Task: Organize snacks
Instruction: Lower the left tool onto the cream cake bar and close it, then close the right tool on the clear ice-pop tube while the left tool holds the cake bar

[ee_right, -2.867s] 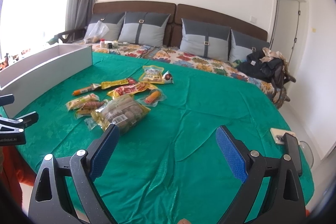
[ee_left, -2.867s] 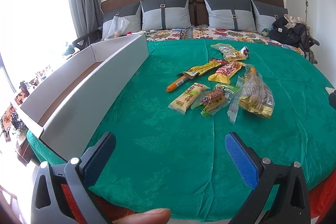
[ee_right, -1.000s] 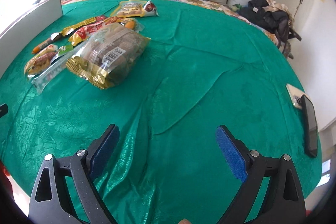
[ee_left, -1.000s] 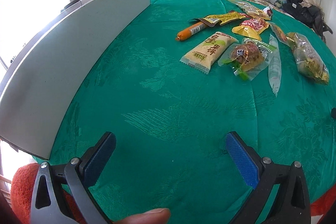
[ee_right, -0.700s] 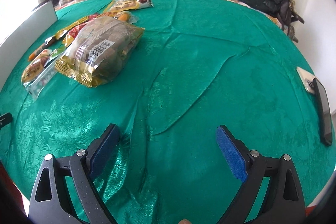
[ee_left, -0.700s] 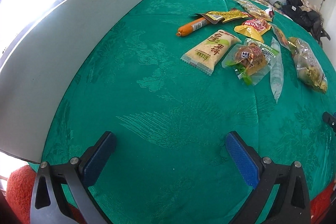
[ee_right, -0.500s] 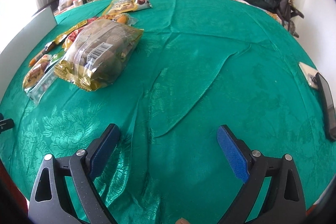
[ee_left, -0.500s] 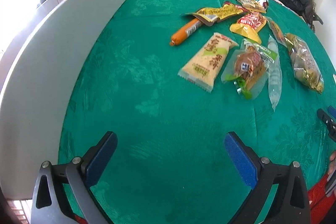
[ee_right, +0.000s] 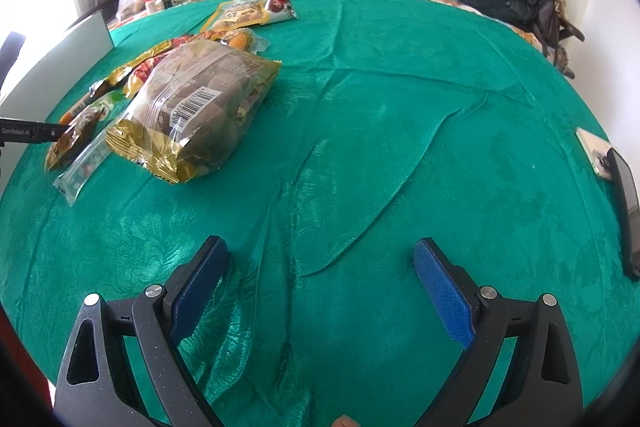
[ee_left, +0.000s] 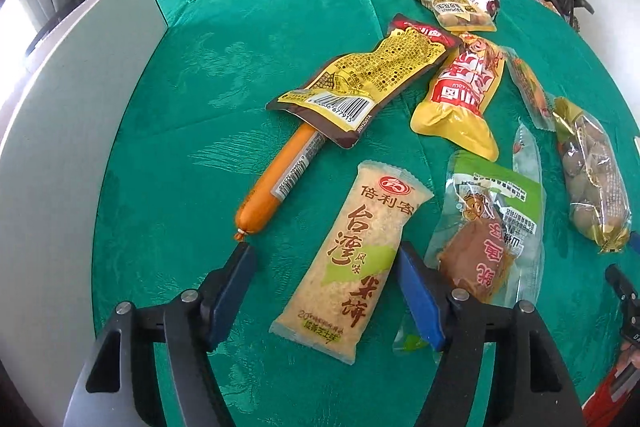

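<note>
Left jaws closing astride rice cracker pack [ee_left: 352, 259], untouched, right jaws wide, sausage [ee_left: 280, 183] half-hidden

Rice cracker pack [ee_left: 352, 259] right of sausage [ee_left: 276, 183]; box [ee_left: 52, 155] far left

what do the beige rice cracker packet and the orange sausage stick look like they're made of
The beige rice cracker packet looks like thin matte plastic film: crimped, serrated end seals and printed lettering. The orange sausage stick seems to be cased in smooth, glossy plastic, pinched shut at its tip, with a printed label along it.
</note>
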`<state>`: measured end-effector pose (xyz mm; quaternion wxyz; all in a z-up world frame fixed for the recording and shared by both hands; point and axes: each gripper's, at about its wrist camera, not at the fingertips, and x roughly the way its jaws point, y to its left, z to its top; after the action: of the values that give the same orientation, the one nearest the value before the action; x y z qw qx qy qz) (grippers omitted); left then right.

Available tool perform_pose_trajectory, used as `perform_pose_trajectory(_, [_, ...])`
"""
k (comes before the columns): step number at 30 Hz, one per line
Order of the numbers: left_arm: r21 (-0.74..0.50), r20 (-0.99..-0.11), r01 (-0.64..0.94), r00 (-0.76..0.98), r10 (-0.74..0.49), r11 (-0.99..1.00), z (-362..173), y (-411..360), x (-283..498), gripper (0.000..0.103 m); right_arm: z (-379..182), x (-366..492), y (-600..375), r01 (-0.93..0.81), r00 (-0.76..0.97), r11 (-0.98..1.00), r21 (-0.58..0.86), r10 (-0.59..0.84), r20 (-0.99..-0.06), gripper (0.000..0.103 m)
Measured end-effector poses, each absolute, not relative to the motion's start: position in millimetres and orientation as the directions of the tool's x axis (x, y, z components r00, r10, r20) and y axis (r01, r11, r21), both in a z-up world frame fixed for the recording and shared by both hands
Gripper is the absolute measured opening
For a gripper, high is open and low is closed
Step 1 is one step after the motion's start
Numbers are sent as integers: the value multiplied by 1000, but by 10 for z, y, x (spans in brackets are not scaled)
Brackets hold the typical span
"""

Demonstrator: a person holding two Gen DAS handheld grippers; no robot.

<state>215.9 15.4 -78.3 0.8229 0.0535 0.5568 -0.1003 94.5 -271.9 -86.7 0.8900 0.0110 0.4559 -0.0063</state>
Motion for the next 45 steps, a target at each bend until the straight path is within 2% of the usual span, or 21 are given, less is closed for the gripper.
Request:
perform_pose_trajectory(1, [-18, -926, 217, 365, -98, 976, -773, 155, 2158, 56, -868, 949, -2717, 22, 584, 1000, 14, -2, -812, 97])
perform_pose_trajectory(2, [-16, -924, 213, 371, -96, 977, -751, 174, 2137, 33, -869, 953, -2718, 22, 584, 1000, 14, -2, -811, 97])
perform_pose_trajectory(3, [-21, -927, 201, 364, -95, 979, -738, 206, 2115, 28, -870, 956, -2712, 22, 584, 1000, 14, -2, -812, 97])
perform_pose_trajectory(9, [-153, -931, 76, 325, -169, 985, -698, 560, 1622, 27, -869, 965, -2709, 22, 582, 1000, 15, 0, -814, 97])
perform_pose_trajectory(10, [-159, -926, 83, 333, -178, 984, -692, 581, 1510, 29, -868, 964, -2709, 23, 583, 1000, 16, 0, -813, 97])
perform_pose_trajectory(12, [-144, -920, 106, 353, -172, 984, -687, 601, 1373, 49, -871, 962, -2703, 29, 589, 999, 17, -4, -808, 97])
perform_pose_trajectory(13, [-117, -917, 118, 369, -153, 986, -683, 598, 1343, 63, -873, 960, -2701, 33, 594, 999, 17, -6, -805, 97])
perform_pose_trajectory(14, [-87, -913, 127, 387, -130, 988, -682, 593, 1329, 71, -875, 960, -2699, 37, 598, 999, 17, -9, -802, 97])
perform_pose_trajectory(18, [13, -915, 176, 399, -59, 984, -804, 520, 1371, 70, -879, 958, -2696, 32, 596, 999, 19, -4, -803, 97])
perform_pose_trajectory(19, [19, -906, 188, 418, -62, 982, -803, 513, 1382, 68, -877, 952, -2698, 23, 592, 1000, 20, 3, -806, 97])
perform_pose_trajectory(21, [2, -899, 215, 429, -92, 977, -785, 491, 1357, 46, -858, 913, -2710, 17, 565, 1000, 22, 9, -825, 96])
perform_pose_trajectory(22, [-7, -896, 224, 432, -105, 975, -767, 480, 1332, 23, -837, 884, -2714, 18, 548, 999, 44, 27, -836, 96])
perform_pose_trajectory(24, [20, -890, 223, 448, -84, 975, -760, 452, 1263, 23, -740, 774, -2677, -9, 542, 987, 161, 140, -829, 93])
perform_pose_trajectory(28, [-33, -857, 154, 503, -107, 987, -761, 569, 1030, 22, -543, 766, -2170, -152, 484, 921, 358, 386, -785, 93])
perform_pose_trajectory(30, [-51, -840, 126, 531, -111, 991, -773, 652, 927, 22, -490, 923, -1843, -198, 444, 895, 400, 446, -777, 83])
perform_pose_trajectory(32, [-75, -832, 112, 541, -124, 991, -791, 741, 842, 22, -505, 1201, -1582, -185, 406, 894, 408, 448, -797, 57])
perform_pose_trajectory(37, [-74, -827, 111, 549, -123, 991, -773, 883, 780, 22, -661, 1854, -1253, -98, 377, 936, 339, 350, -858, 57])
perform_pose_trajectory(39, [-93, -823, 106, 551, -136, 990, -774, 924, 780, 22, -783, 1930, -1217, -60, 325, 949, 310, 312, -893, 44])
perform_pose_trajectory(40, [-96, -821, 109, 554, -141, 989, -770, 931, 776, 22, -779, 1903, -1238, -49, 332, 950, 307, 305, -892, 33])
perform_pose_trajectory(43, [-103, -813, 127, 561, -157, 987, -743, 937, 756, 22, -791, 1719, -1293, -83, 307, 948, 307, 317, -897, 23])
perform_pose_trajectory(45, [-115, -809, 132, 563, -170, 985, -732, 929, 765, 22, -787, 1524, -1375, -116, 271, 946, 301, 322, -907, 21])
